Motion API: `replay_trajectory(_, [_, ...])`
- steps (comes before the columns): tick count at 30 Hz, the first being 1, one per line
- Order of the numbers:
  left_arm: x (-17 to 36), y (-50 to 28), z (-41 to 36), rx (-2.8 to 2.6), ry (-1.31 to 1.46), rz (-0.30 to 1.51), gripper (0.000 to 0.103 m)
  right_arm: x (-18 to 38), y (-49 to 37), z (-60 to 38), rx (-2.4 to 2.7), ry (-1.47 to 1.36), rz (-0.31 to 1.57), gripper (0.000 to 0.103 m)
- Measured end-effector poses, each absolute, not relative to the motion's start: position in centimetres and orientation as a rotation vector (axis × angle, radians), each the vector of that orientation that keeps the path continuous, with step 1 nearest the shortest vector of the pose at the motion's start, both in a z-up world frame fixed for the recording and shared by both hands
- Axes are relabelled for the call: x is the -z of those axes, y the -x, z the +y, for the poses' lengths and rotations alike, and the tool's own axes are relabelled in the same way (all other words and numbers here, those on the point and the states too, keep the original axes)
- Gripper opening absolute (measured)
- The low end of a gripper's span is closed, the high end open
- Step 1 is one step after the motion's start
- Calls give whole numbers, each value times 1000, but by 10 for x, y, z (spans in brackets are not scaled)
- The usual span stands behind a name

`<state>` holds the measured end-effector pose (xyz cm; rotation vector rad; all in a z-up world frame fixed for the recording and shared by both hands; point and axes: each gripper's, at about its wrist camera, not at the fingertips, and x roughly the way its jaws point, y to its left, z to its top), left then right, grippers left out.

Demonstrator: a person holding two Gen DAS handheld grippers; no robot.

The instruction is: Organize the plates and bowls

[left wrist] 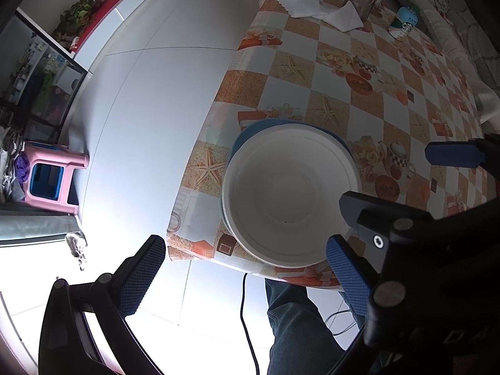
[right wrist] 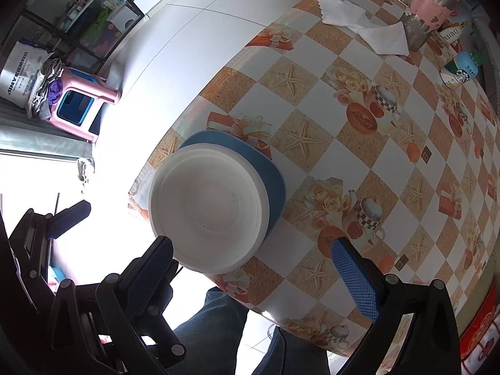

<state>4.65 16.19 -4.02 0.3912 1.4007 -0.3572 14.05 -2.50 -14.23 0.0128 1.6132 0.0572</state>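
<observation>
A white bowl sits on a blue plate at the near corner of the table; both also show in the right wrist view, bowl on plate. My left gripper is open and empty, just in front of the bowl and above the table edge. My right gripper is open and empty, its left fingertip close to the bowl's near rim. The right gripper's fingers also show in the left wrist view.
The table has a checkered cloth with starfish and teacup prints. At the far end lie a white napkin, a pink-topped jar and a Starbucks bottle. A pink stool stands on the white floor. My legs show under the table.
</observation>
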Motion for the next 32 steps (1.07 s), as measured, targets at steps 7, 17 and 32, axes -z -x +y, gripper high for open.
replay_trajectory(7, [40, -46, 162, 355, -395, 1399, 103, 142, -139, -23, -58, -11, 1614, 102])
replay_trajectory(17, [39, -46, 161, 348, -408, 1402, 103, 144, -138, -24, -58, -17, 1617, 102])
replay_trajectory(32, [31, -49, 159, 334, -372, 1370, 103, 147, -139, -30, -62, -39, 1623, 102])
